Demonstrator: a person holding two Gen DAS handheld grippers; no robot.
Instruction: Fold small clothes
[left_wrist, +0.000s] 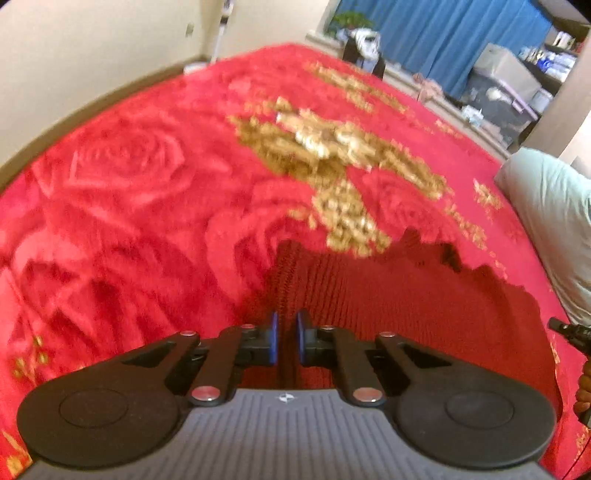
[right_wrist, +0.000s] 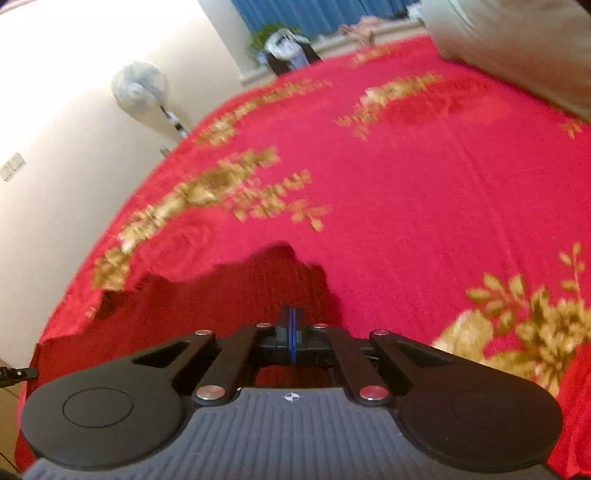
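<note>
While both claws grip, the left gripper (left_wrist: 287, 334) has its blue pads pinched on a ribbed edge of the dark red knitted garment (left_wrist: 388, 295), and the right gripper (right_wrist: 291, 332) is clamped tight on another edge. Between them the knit hangs just above the red rose-patterned plush blanket (left_wrist: 147, 184). Judged mid-fold, the next move calls for carrying both edges forward together and laying them flat.
</note>
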